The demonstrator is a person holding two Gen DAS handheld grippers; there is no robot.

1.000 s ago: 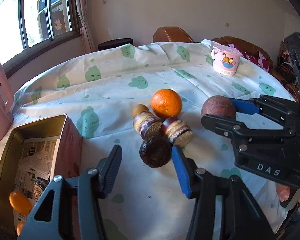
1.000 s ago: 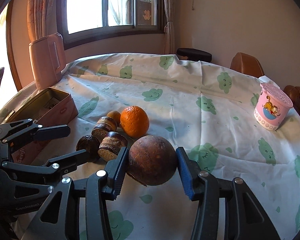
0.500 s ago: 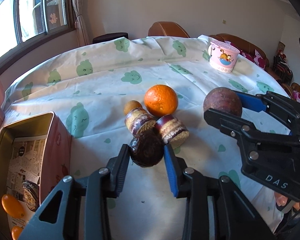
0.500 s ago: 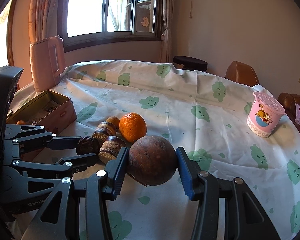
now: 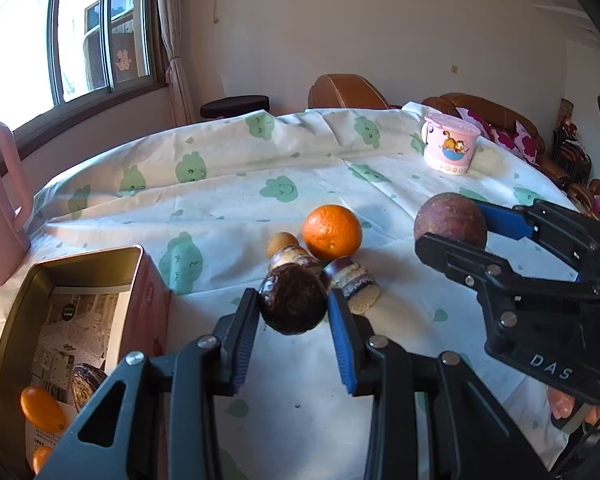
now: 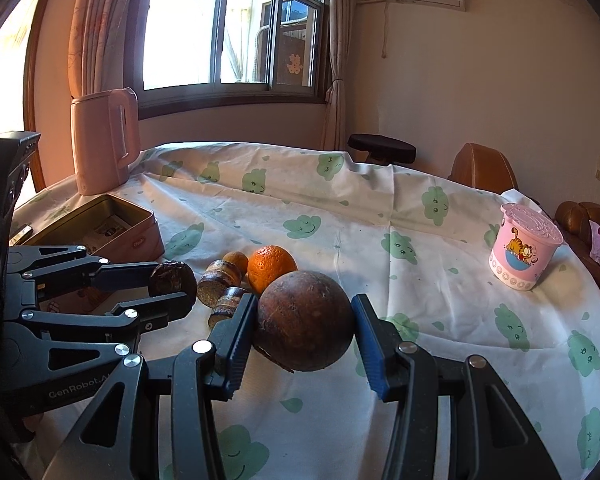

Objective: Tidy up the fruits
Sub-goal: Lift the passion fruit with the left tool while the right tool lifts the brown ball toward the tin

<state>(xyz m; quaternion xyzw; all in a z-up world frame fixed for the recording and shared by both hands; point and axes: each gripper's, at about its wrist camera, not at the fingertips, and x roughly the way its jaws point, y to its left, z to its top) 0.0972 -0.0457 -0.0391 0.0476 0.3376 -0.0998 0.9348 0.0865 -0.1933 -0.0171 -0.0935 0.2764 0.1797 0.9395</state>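
My left gripper [image 5: 293, 308] is shut on a dark brown wrinkled fruit [image 5: 292, 299] and holds it above the cloth; it also shows in the right wrist view [image 6: 172, 279]. My right gripper [image 6: 305, 330] is shut on a large brown round fruit [image 6: 304, 326], seen at the right in the left wrist view [image 5: 450, 220]. An orange [image 5: 332, 233], a small tan fruit [image 5: 282, 243] and two cut cane pieces [image 5: 352, 282] lie on the table. An open tin box [image 5: 28, 344] at the left holds small orange fruits [image 5: 40, 408] and a dark fruit.
A pink cartoon cup [image 5: 451, 149] stands at the far right of the table. A pink kettle [image 6: 102, 140] stands behind the tin box near the window. Brown chairs [image 5: 346, 92] ring the far table edge. The cloth [image 5: 220, 184] has green cloud prints.
My left gripper moved onto the dark brown fruit, closed on it and lifted it off the cloth. My right gripper kept hold of the large brown fruit and rose a little.
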